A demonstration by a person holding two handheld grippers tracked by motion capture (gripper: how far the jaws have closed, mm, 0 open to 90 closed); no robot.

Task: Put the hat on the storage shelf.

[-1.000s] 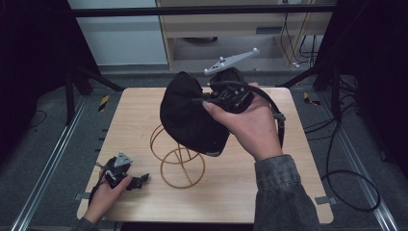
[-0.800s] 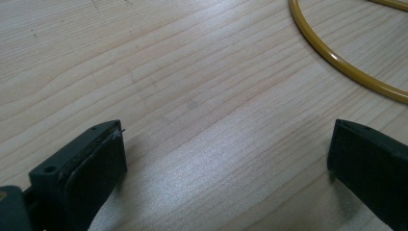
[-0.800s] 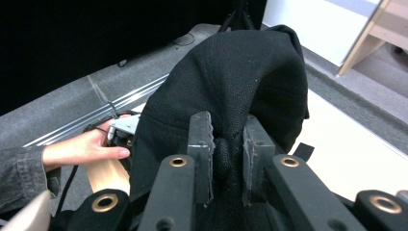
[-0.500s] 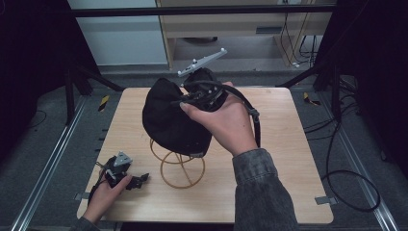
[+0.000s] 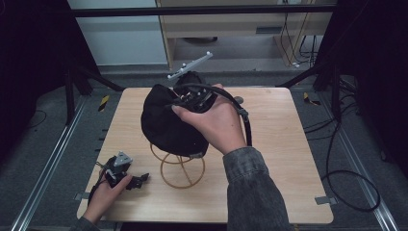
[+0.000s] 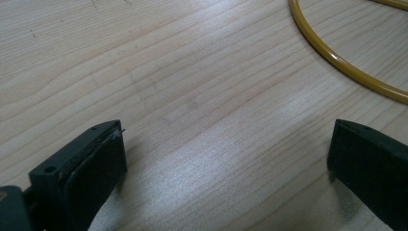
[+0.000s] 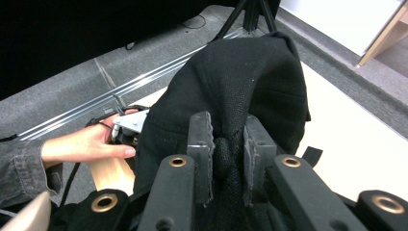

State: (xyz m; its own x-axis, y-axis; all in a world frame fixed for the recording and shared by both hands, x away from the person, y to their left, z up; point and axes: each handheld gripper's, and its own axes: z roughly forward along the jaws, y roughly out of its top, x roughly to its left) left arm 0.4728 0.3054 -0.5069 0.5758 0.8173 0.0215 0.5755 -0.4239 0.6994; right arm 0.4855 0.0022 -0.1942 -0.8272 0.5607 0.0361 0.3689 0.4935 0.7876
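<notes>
The right gripper (image 7: 226, 159) has its fingers (image 7: 200, 144) pinched on a fold of the black cap (image 5: 168, 120), which hangs just above the yellow wire stand (image 5: 180, 168) near the surface's (image 5: 288, 159) middle. The left gripper (image 5: 132, 182), fingers wide and empty, rests by the near left corner.

No readable text, label, brand, number or sign on anything in view.
</notes>
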